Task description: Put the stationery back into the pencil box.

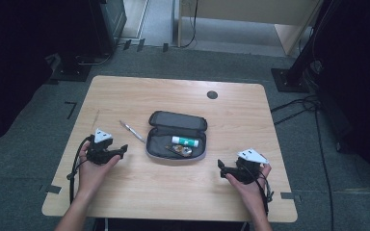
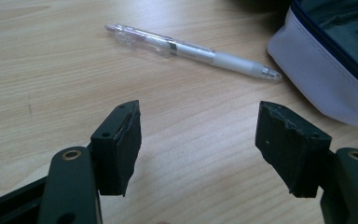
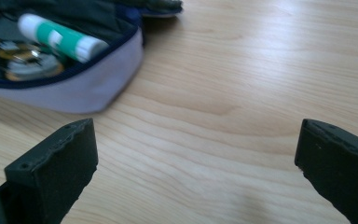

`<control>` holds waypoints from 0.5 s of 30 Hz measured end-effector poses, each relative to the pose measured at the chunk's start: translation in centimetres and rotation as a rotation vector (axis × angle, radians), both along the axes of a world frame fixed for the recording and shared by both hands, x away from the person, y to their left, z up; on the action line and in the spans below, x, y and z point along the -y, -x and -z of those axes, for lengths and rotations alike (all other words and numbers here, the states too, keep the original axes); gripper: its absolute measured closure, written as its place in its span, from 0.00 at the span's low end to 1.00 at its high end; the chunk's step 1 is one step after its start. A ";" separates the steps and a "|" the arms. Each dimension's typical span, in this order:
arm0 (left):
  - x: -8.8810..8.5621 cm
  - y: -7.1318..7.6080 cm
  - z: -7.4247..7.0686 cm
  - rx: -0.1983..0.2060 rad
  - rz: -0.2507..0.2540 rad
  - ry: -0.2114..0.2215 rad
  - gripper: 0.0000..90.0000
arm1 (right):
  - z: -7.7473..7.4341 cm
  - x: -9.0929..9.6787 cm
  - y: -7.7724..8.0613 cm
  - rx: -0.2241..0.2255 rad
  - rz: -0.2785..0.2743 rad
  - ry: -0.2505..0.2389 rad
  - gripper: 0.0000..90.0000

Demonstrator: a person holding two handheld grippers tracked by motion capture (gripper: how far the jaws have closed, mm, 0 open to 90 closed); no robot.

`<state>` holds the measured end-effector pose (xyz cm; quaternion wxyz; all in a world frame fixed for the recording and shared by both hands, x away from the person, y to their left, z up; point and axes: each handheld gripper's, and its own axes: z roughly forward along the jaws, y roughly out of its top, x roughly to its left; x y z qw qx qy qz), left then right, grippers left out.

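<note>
Left tongs (image 2: 198, 149) apart, empty, facing pen (image 2: 191, 50) on bench (image 1: 231, 187) beside open case (image 1: 176, 142); right tongs (image 3: 196, 172) wide apart, empty, near case; likely step: packing the pen; next calls for left tongs closing squarely across its barrel.

We see a clear-barrelled pen (image 2: 193, 50) with a white grip lying flat on the wooden table, just left of the open pencil case (image 1: 176, 135) and not touching it. We see the case lying unzipped near the table's middle, lid folded back, holding a green-and-white glue stick (image 3: 58, 37) and some small round items.
</note>
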<state>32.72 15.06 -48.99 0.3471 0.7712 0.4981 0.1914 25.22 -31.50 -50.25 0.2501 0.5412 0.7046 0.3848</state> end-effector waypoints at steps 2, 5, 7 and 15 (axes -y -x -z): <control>0.2 -0.4 0.0 -0.009 -0.012 0.003 0.36 | 0.4 0.3 0.1 -0.008 0.009 0.014 0.00; 0.5 -1.0 0.1 -0.020 -0.023 0.012 0.36 | 1.2 0.5 0.1 -0.021 0.027 0.041 0.00; 0.7 -1.3 0.2 -0.028 -0.033 0.009 0.36 | 1.6 0.6 0.1 -0.034 0.037 0.044 0.00; 1.8 -2.8 0.5 -0.038 -0.099 0.027 0.32 | 2.1 0.4 -0.2 -0.074 0.080 0.081 0.00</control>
